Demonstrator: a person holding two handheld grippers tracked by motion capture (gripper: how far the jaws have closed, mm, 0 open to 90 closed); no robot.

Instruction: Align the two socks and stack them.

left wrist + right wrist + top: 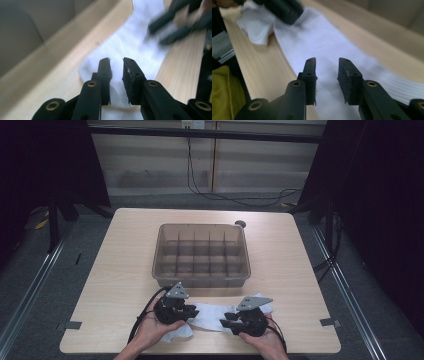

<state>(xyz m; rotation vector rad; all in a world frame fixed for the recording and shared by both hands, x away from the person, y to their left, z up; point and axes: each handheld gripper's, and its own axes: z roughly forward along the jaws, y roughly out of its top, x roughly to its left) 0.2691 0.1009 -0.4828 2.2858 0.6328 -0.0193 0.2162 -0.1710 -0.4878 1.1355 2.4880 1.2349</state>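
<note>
A white ribbed sock lies flat along the table's near edge, in front of the box. My left gripper is low over the sock's left, bunched end. In the left gripper view its jaws stand a narrow gap apart with sock showing between and under them, and the pads do not press on it. My right gripper hovers over the sock's right part. In its own view the jaws are open above the flat cloth, with nothing gripped.
A clear grey plastic box with several empty compartments stands mid-table just beyond the sock. A small dark round object sits behind its far right corner. The table's near edge is close under both hands.
</note>
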